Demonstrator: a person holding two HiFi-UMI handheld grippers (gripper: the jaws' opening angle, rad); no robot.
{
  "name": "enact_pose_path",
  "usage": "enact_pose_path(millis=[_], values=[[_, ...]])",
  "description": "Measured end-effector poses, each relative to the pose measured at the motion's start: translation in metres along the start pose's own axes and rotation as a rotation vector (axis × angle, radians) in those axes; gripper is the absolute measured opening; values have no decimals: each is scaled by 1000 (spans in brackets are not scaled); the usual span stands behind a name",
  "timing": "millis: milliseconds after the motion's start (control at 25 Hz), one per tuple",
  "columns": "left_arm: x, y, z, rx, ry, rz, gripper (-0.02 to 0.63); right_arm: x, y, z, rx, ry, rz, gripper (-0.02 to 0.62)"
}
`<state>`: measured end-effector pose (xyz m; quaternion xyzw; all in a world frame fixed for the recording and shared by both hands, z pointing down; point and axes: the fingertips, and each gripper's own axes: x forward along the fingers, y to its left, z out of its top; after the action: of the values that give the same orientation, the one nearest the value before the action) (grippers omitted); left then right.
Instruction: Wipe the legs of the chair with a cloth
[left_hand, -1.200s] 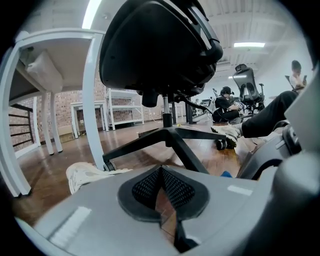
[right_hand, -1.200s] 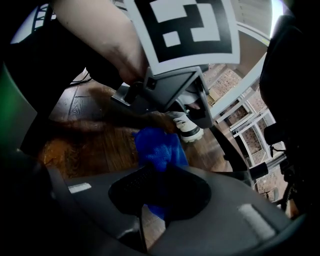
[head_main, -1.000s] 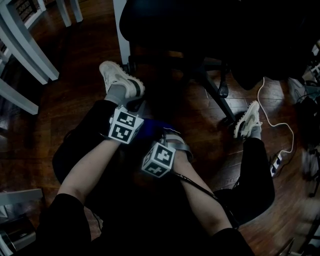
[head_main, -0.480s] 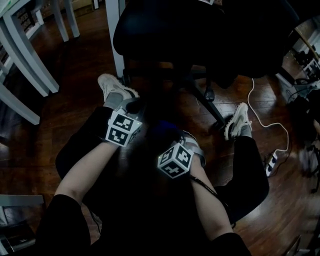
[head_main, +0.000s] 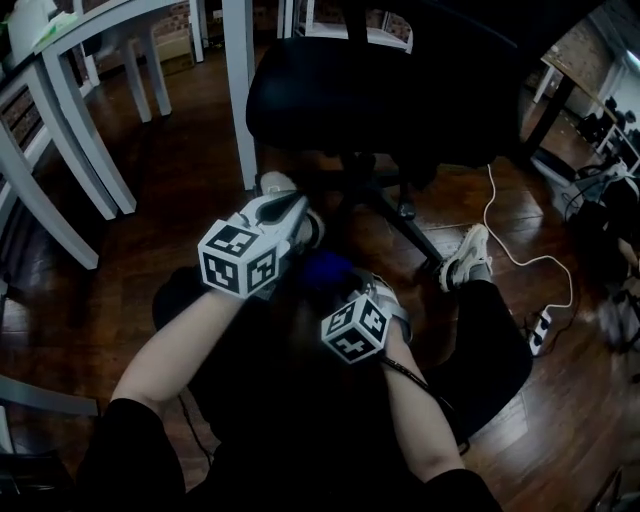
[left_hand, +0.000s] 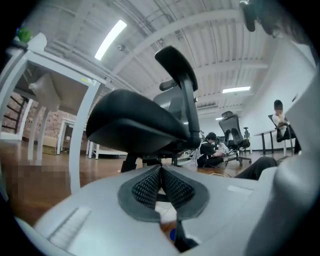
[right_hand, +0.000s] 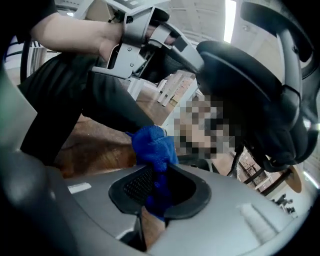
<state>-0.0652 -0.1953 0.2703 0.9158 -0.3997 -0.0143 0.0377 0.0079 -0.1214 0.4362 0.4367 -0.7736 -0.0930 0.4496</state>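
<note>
Cloth, blue, pinched in right gripper jaws nr chair.

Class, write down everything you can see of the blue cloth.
The cloth is bright blue and fuzzy, like microfibre. It is bunched into a wad and pinched in the right tongs, the wad sticking out past their tips and a strip trailing back between them. Nothing else appears to touch it; it looks clear of the chair.
</note>
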Motion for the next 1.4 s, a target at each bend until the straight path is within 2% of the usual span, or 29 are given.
enact_pose_path(millis=[200,320,480,560,640,760,920,1040,1200,1400], values=[[-7,-19,22,-28,-81,-68,3,-11,-5,8,8,-3,-31,86],[-8,-28,26,-18,-108,-113,3,-14,-7,7,19,1,-37,86],[-4,-33,16,-11,-94,-168,3,-16,-1,8,25,-9,-15,87],[4,-38,6,-7,-63,-199,3,-18,-2,7,32,-14,-12,86],[17,-46,-9,31,-19,-223,3,-20,-6,2,36,-8,-22,86],[36,-47,-36,109,50,-211,3,-17,-12,-7,45,4,-40,86],[42,-46,-63,131,130,-190,3,-12,-27,-16,103,-9,-47,86],[34,-39,-75,139,171,-174,3,-5,-39,-8,196,-43,-66,86],[17,-28,-62,132,169,-132,3,1,-36,9,261,-80,-31,86],[25,-36,-26,217,163,-132,4,0,-28,4,271,-72,-6,87]])
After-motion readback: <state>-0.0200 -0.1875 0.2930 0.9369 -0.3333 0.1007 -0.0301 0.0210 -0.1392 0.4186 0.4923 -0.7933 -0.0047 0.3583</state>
